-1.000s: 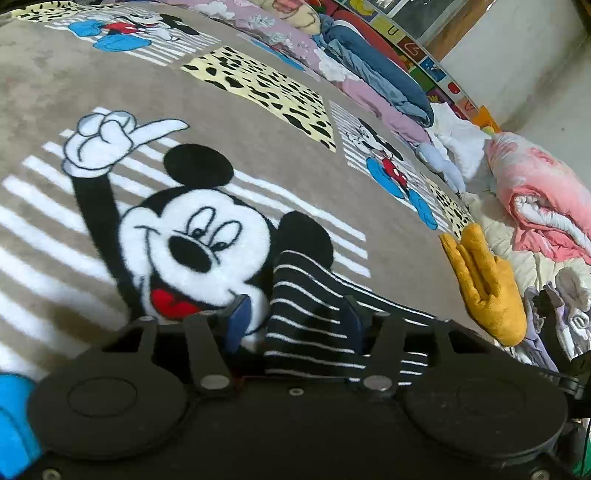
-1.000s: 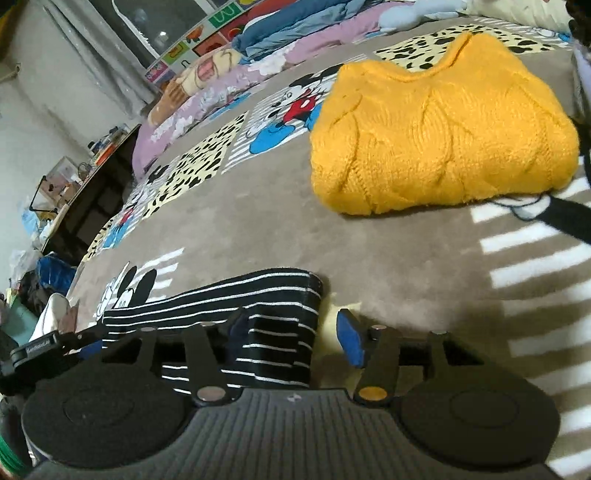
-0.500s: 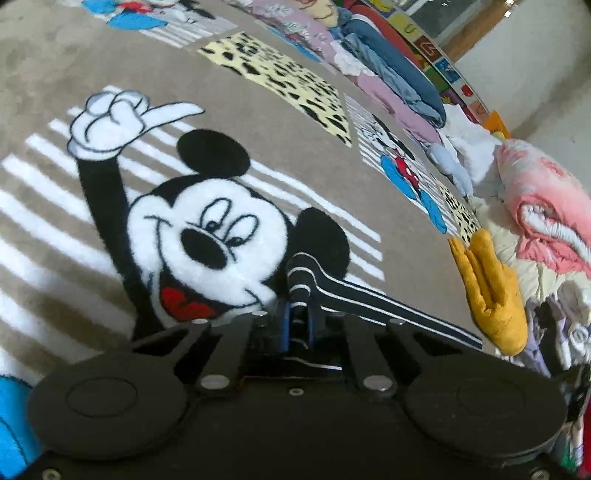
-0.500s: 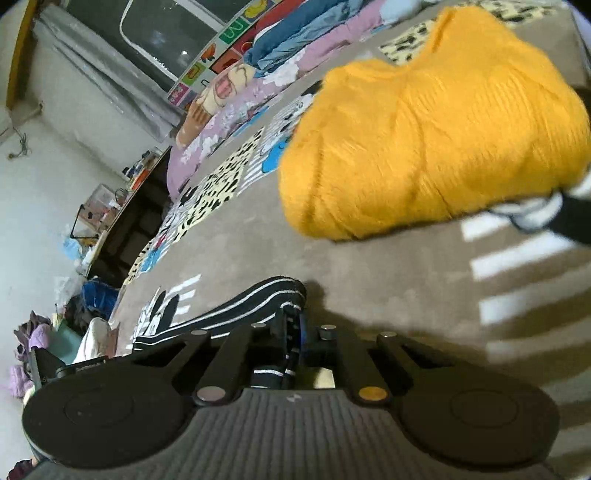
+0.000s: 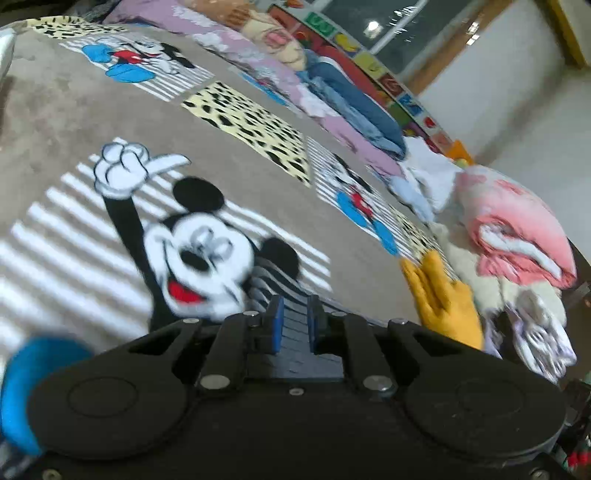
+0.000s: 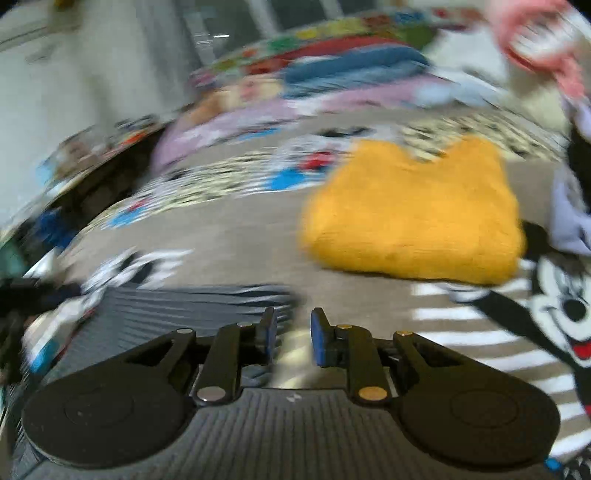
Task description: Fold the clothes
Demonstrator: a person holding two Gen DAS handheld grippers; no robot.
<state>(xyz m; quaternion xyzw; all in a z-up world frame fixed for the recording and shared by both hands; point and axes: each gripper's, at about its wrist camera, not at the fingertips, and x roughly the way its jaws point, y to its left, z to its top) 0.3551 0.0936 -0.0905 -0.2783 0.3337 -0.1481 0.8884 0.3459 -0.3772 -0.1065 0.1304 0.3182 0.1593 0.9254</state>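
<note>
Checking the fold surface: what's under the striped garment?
The striped garment lies on the cartoon-mouse blanket; the mouse's printed ear shows beside it. Whatever print lies beneath is covered.

My left view is evenly lit by soft indoor light, with a bright lamp reflection glaring in the window (image 5: 373,27) above the folded bedding. Only mild motion blur softens the cartoon mouse blanket (image 5: 74,110) there. My right view is heavily smeared: everything beyond the yellow sweater (image 6: 410,218) streaks sideways, and the sweater's own edges are fuzzy. Fisheye curvature bends the blanket's stripes near both frames' edges. Shadows are faint, pooling just under the sweater.
</note>
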